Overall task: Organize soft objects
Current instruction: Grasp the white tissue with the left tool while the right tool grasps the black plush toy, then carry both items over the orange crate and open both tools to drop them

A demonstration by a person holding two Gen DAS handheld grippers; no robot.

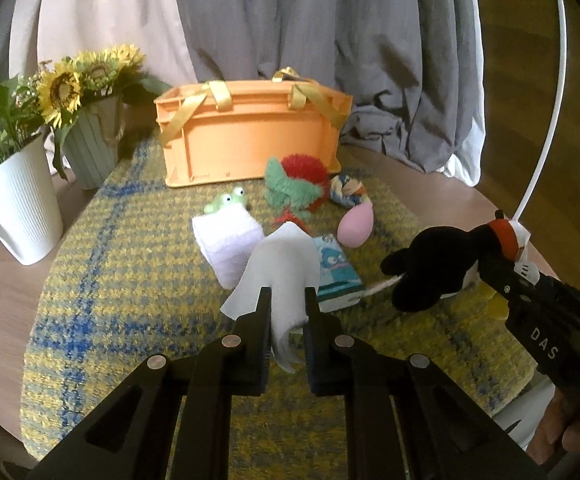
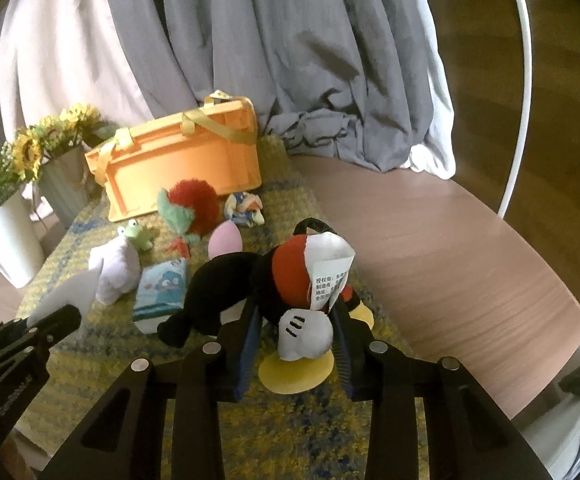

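Note:
My left gripper (image 1: 287,294) is shut on a white tissue (image 1: 278,264) and holds it above the yellow-blue mat (image 1: 102,280). My right gripper (image 2: 296,312) is shut on a black and red mouse plush (image 2: 250,284) with a white tag; it shows at the right in the left wrist view (image 1: 430,264). The orange basket (image 1: 250,136) lies tipped on its side at the back. In front of it lie a red-green plush (image 1: 296,184), a frog on a white cloth (image 1: 228,240), a pink egg-shaped toy (image 1: 356,224), a tissue pack (image 1: 336,270) and a knotted cloth toy (image 1: 346,192).
A white pot with a plant (image 1: 18,216) and a green pot of sunflowers (image 1: 90,148) stand at the back left. Grey and white curtains (image 1: 290,20) hang behind. A white curved pole (image 1: 550,100) rises at the right. The bare wooden tabletop (image 2: 430,248) lies right of the mat.

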